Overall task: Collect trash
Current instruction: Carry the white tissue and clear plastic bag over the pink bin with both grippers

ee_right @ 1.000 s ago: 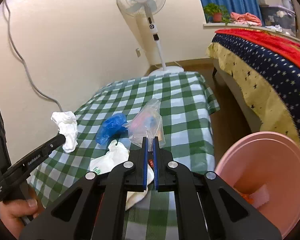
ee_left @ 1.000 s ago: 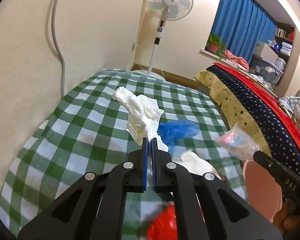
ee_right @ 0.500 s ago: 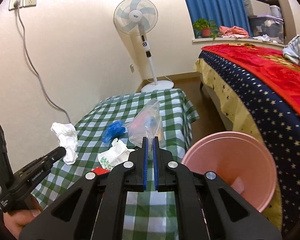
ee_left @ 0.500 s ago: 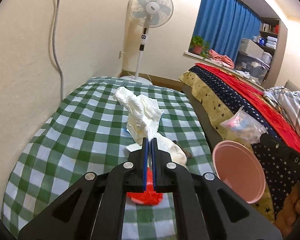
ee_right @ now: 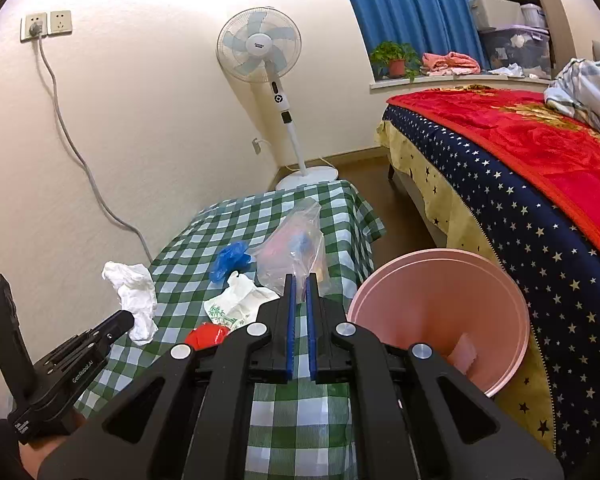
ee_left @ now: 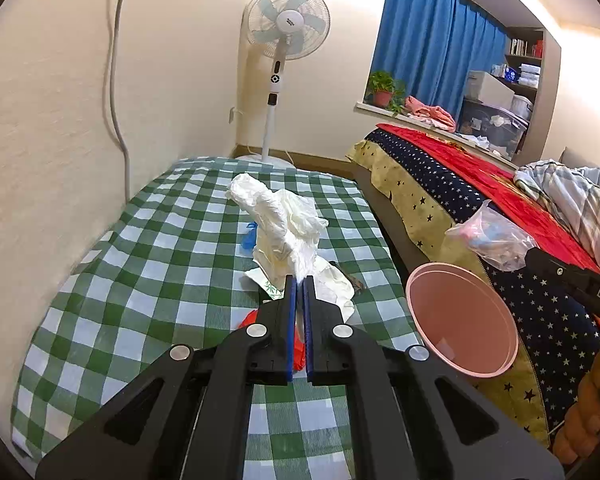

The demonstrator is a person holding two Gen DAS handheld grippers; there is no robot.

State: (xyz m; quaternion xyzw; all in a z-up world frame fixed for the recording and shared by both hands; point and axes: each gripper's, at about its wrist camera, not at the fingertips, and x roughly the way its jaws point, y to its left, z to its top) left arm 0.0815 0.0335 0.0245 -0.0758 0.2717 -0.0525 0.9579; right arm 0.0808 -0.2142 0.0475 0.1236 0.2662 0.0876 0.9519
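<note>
While its blue-padded jaws are pressed nearly together, the left gripper (ee_left: 296, 280) pinches the lower edge of a crumpled white tissue wad (ee_left: 280, 224), which stands up clear of the worktop (ee_left: 148, 280). The right gripper (ee_right: 300, 280) is likewise clamped, on the corner of a clear plastic bag (ee_right: 292, 248) with pink and blue bits inside; the bag hangs lifted above the checked cloth. From the left wrist view the same bag (ee_left: 488, 236) shows at the tip of the right gripper, held above and just behind the pink bin (ee_left: 460, 320). A hand (ee_left: 588, 412) grips that tool's handle at the lower right edge.

Left on the green-and-white checked worktop: a white wrapper with green print (ee_right: 236, 304), a red scrap (ee_right: 206, 336) just beside it, a blue crumpled piece (ee_right: 230, 258) farther back.

The pink bin (ee_right: 440, 312) stands open-mouthed between worktop and bed (ee_right: 520, 168); a pale scrap (ee_right: 464, 354) lies inside it.

Beyond: standing fan (ee_right: 260, 52) by the wall, blue curtain (ee_left: 432, 64), potted plant (ee_right: 396, 60) on the sill.
</note>
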